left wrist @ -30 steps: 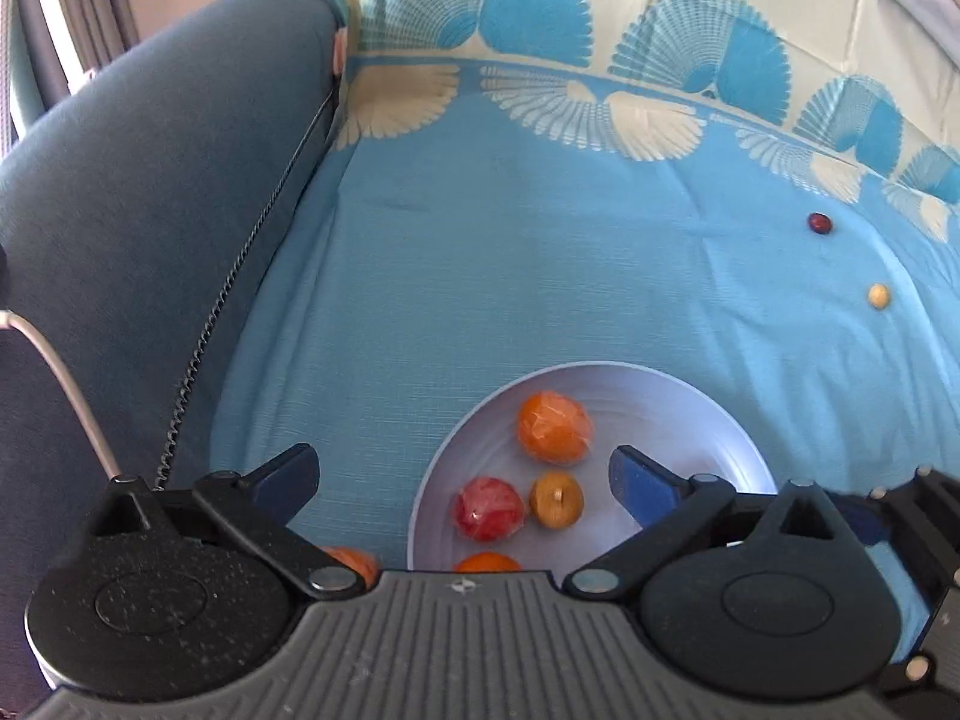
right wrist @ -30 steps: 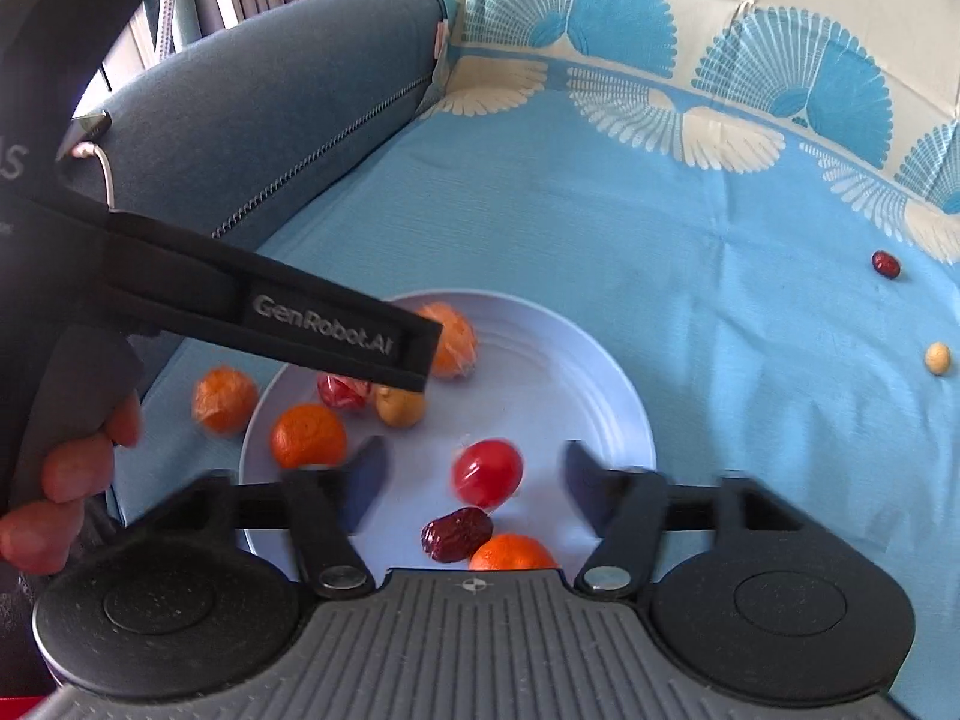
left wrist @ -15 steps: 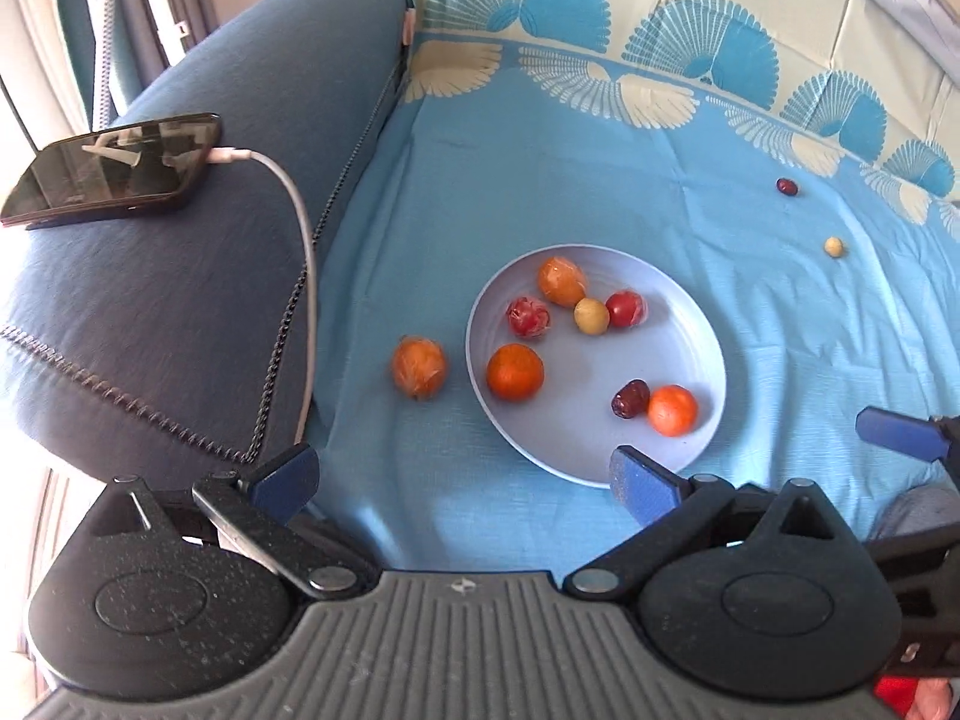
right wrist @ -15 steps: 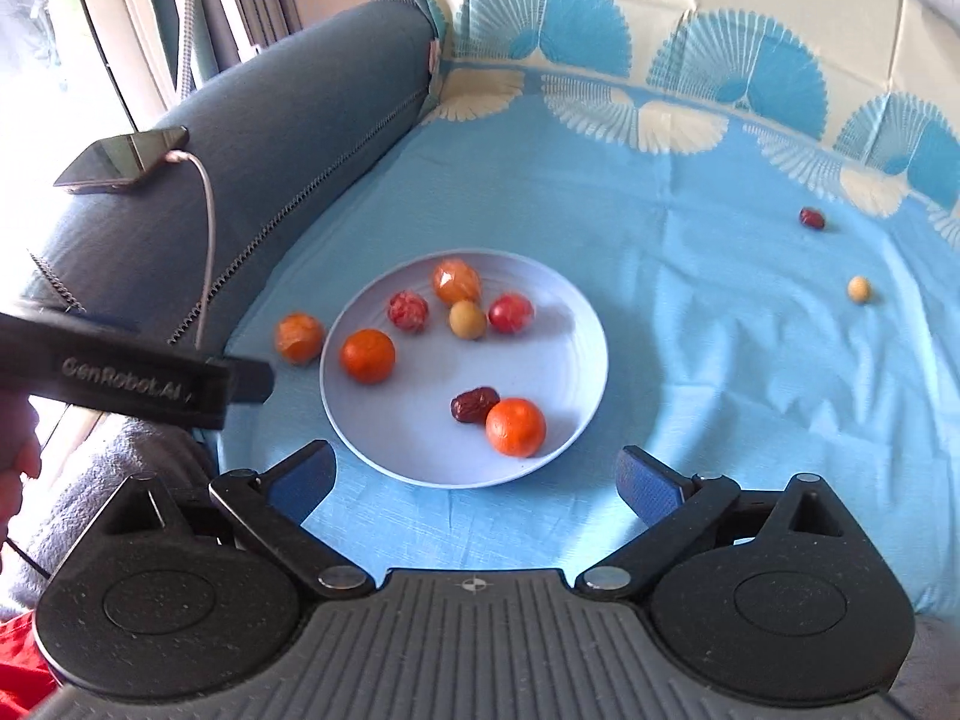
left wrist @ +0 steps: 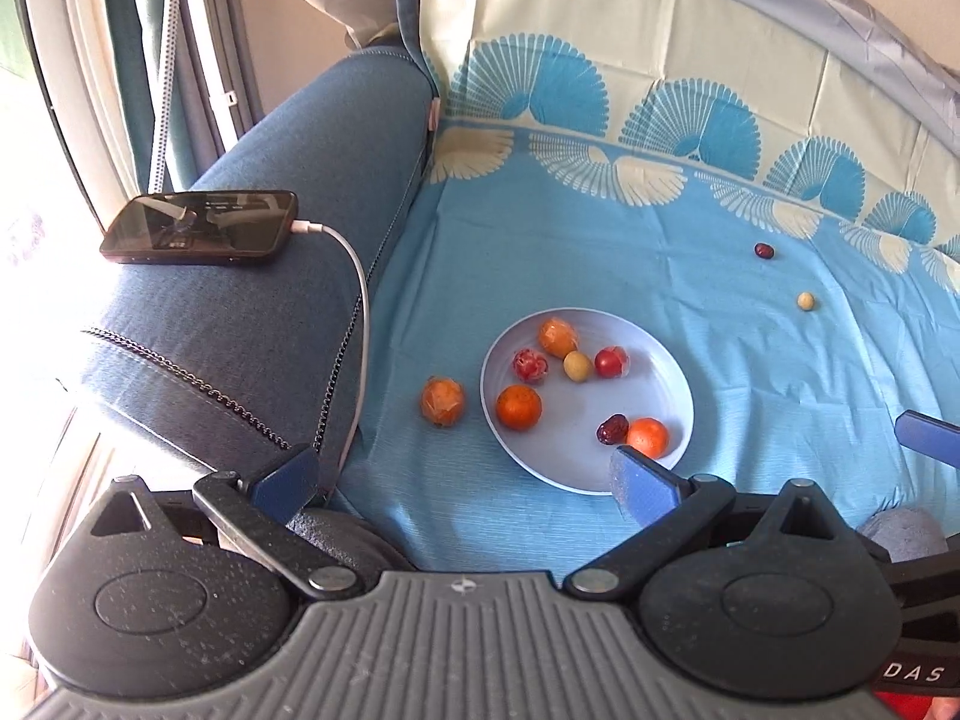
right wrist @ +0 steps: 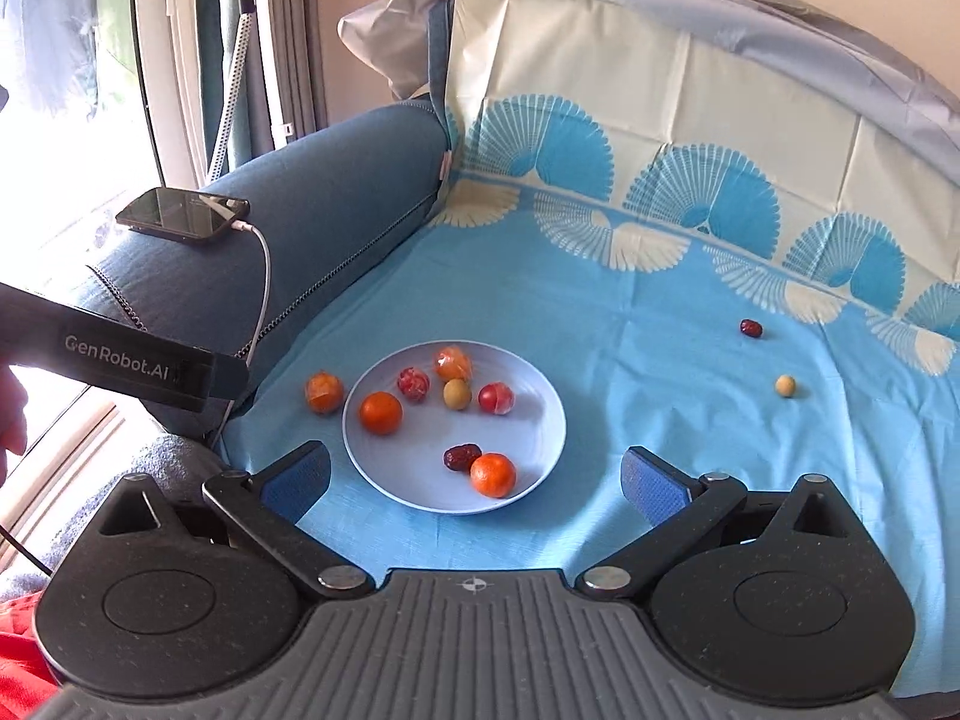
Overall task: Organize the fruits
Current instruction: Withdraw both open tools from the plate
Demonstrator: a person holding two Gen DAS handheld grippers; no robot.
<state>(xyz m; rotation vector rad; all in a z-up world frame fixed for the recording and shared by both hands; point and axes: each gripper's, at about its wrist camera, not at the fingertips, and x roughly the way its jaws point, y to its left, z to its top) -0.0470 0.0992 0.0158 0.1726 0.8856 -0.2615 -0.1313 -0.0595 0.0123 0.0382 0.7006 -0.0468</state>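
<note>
Both claws pulled back from the plate

A second ago the right claw (right wrist: 474, 474) hung low over the plate (right wrist: 540, 420) around a red fruit (right wrist: 496, 398), half closed; now it is wide apart, raised and well short of the rim. The left claw (left wrist: 462, 480) has likewise drawn away, so the whole plate (left wrist: 660, 378), the orange (left wrist: 442, 400) beside it and the phone (left wrist: 201, 228) have come into view.

Left gripper (right wrist: 234, 375) was mostly cut off by the right wrist view's left edge. Right gripper (left wrist: 927, 438) showed only one blue fingertip at the left wrist view's right edge. Tiny pale fruit (right wrist: 785, 386) was unidentifiable.
</note>
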